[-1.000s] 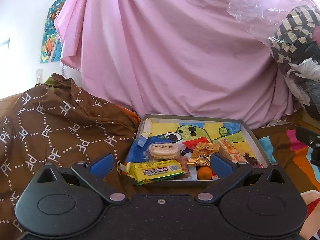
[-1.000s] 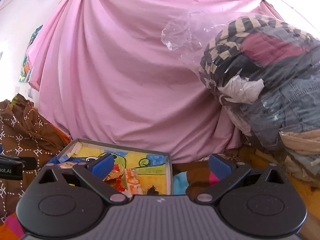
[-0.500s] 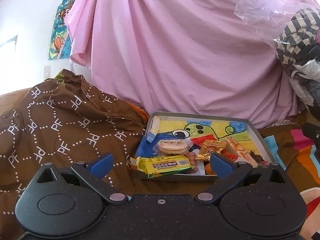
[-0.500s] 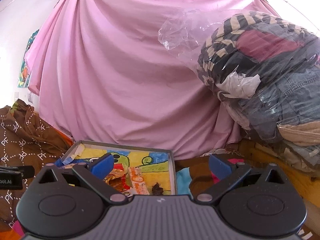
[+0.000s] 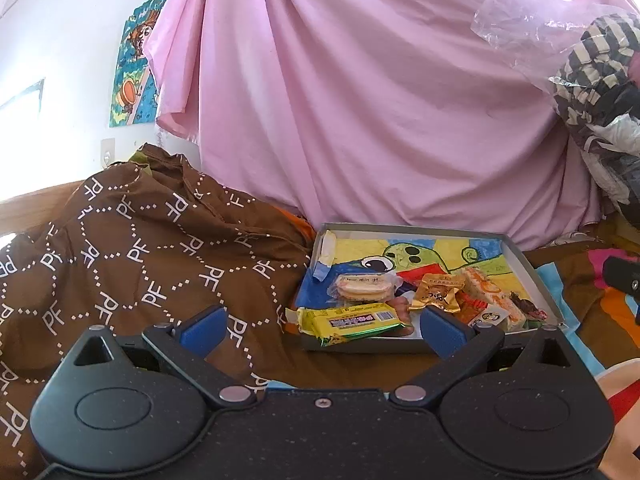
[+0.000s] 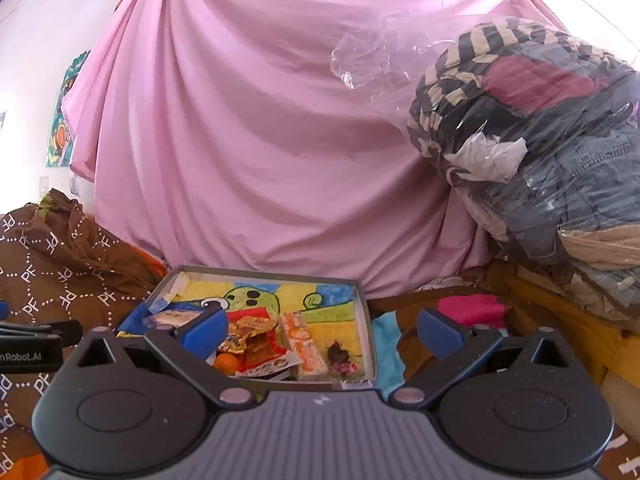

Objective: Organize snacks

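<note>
both spread wide and empty: left gripper [image 5: 322, 328], right gripper [image 6: 322, 332]. yellow-green foil snack bar [image 5: 351, 322] overhanging near rim of shallow grey cardboard box [image 5: 536, 276]. best pinched across narrow sides, then lifted straight, clear of neighbouring packets.

Pink draped sheet [image 5: 360, 120], white wall [image 5: 60, 40] with colourful poster [image 5: 134, 60], brown patterned bedding [image 5: 140, 248], bagged clothes [image 6: 540, 140]

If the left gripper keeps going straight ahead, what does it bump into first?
Probably the yellow-green snack bar, which hangs over the near rim of the snack box. It lies between the open left gripper fingers, closest in line. Depth is hard to judge, so it might hit the brown blanket first.
</note>
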